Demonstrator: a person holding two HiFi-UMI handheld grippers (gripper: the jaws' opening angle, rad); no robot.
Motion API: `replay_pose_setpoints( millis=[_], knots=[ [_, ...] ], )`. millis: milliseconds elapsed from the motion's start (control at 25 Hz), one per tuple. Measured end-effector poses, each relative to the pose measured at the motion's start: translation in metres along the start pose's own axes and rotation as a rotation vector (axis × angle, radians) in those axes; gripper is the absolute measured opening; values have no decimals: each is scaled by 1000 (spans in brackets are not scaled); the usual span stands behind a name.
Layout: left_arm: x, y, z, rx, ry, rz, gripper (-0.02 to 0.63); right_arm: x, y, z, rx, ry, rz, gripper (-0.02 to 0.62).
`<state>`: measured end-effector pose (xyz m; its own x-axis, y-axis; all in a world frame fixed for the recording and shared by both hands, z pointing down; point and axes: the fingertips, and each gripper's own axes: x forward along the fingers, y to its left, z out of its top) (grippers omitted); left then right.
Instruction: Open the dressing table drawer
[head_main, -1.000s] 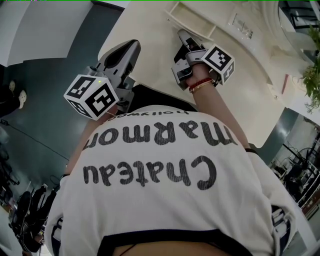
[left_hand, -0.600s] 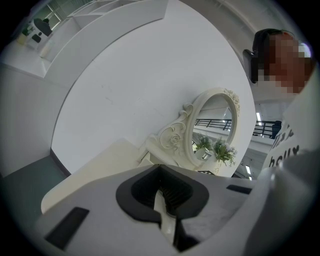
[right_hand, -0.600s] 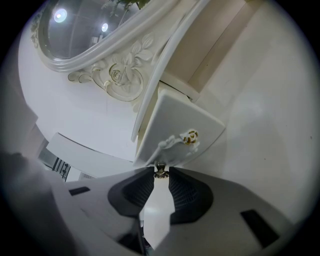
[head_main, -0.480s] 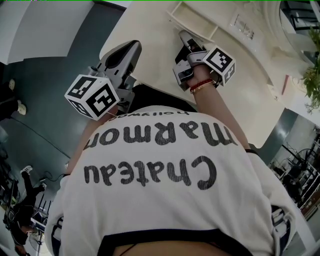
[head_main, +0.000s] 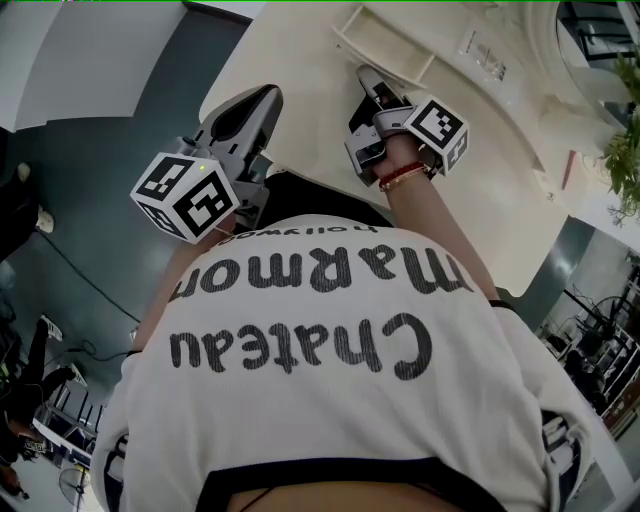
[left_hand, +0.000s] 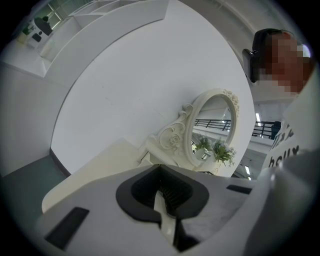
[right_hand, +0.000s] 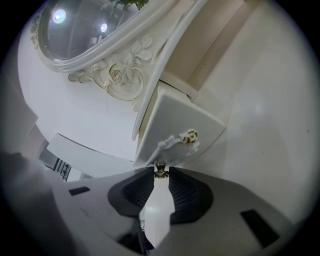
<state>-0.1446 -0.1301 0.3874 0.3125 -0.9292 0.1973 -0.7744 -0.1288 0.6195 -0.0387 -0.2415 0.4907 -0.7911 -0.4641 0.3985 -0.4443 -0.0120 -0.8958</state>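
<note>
two grippers inspected, left to right. left gripper (left_hand: 160, 175): jaws pressed together on nothing, raised off the edge of the dressing table (head_main: 300, 60), aimed past it toward the oval mirror (left_hand: 215, 130); idle, well apart from the drawer. right gripper (right_hand: 160, 176): nearer by far, jaws part closed, pads pinching the small brass knob (right_hand: 160, 170) at their very tips. drawer (right_hand: 177, 117) directly ahead of those jaws, on the tabletop at the foot of the mirror frame, front face toward the gripper, long axis running away along the line of the jaws. judged already drawn part way out, tray interior open to the head view. coming move: straight pull back along that axis, no twist. right hand (head_main: 400, 152) reached forward over the tabletop, gripper tipped slightly downward, bracelet at the wrist.
</note>
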Motion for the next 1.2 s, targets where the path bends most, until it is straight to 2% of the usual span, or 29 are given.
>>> replay_pose_setpoints(
  millis=[1200],
  knots=[
    [1,-2,6,6,0,-3,23,-5,2,-7,17,30,15,103]
  ],
)
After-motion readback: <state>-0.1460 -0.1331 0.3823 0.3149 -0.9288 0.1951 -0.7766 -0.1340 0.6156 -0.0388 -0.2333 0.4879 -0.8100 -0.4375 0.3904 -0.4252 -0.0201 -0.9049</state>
